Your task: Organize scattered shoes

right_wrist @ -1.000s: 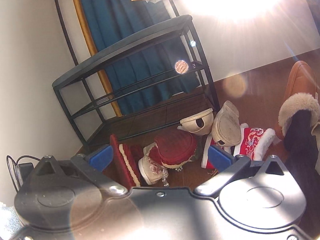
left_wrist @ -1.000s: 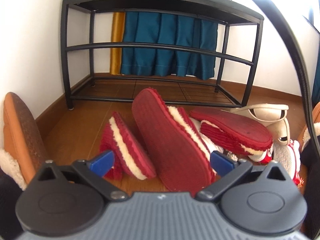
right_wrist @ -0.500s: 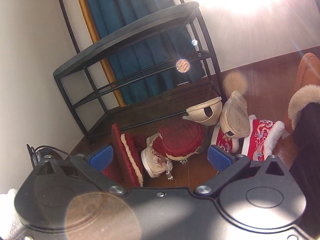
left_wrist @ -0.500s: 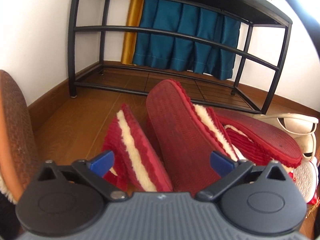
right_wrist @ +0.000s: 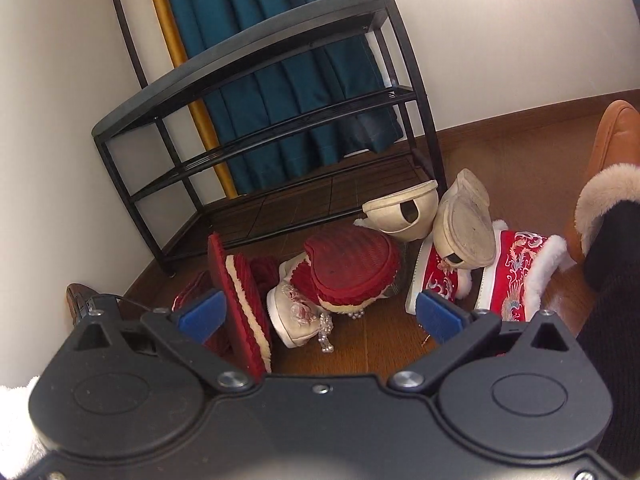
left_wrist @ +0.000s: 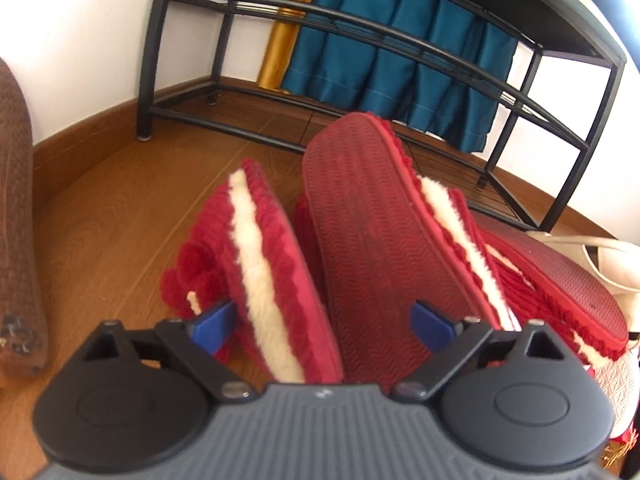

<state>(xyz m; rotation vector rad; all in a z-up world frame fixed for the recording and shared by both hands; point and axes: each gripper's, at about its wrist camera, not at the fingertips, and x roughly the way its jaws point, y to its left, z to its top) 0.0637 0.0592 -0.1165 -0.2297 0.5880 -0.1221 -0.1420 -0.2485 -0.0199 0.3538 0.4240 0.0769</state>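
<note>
Red fleece slippers lie in a heap on the wood floor before a black metal shoe rack [left_wrist: 360, 40]. In the left wrist view one slipper [left_wrist: 264, 264] stands on its edge and a second [left_wrist: 372, 236] shows its ribbed sole. My left gripper [left_wrist: 320, 326] is open, its blue pads on either side of these two slippers. My right gripper [right_wrist: 320, 316] is open and empty, held above the pile. Below it are a red slipper on edge [right_wrist: 240, 300], an upturned red slipper [right_wrist: 352, 264], a pink embroidered shoe [right_wrist: 296, 316], beige sandals [right_wrist: 464, 220] and red embroidered boots [right_wrist: 516, 268].
The rack [right_wrist: 256, 92] stands against the wall before a teal curtain [right_wrist: 280, 60]. A brown boot sole [left_wrist: 16, 216] leans at the left wall. A tan fur-trimmed boot [right_wrist: 612, 168] is at the right. White shoes [left_wrist: 616, 264] lie right of the red slippers.
My left gripper has moved forward and down, so the two red slippers now lie between its pads. My right gripper has shifted slightly and stays open over the pile.
</note>
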